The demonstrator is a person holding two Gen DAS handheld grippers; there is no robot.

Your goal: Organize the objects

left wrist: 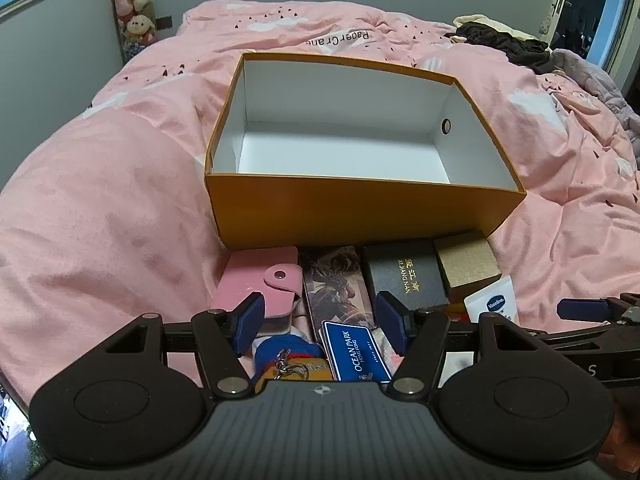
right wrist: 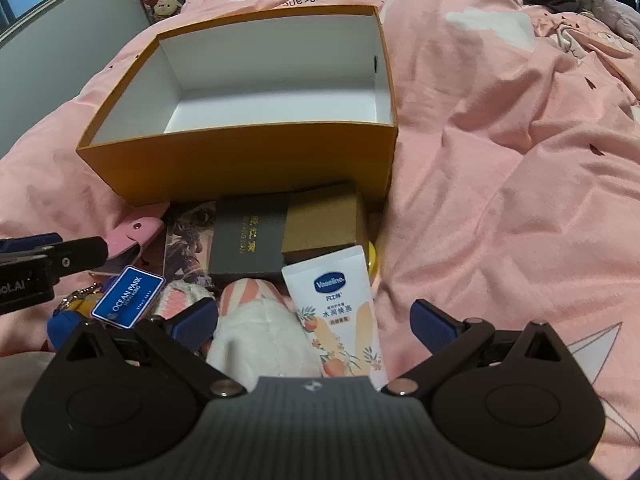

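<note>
A matt cardboard box (left wrist: 360,216) with a smooth white lining is seen on a soft cloth quilt (left wrist: 100,200); the Vaseline tube (right wrist: 340,312) looks glossy plastic.

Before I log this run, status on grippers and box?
Left gripper open, right gripper open, both holding nothing. Orange box empty. Small items piled before it; nothing blocking.

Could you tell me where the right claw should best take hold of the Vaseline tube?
Grip the Vaseline tube across its flat white body, coming from above with the open right claw. It lies flat, lengthwise toward the orange box, so both long edges look free, apart from the white cloth alongside.
</note>
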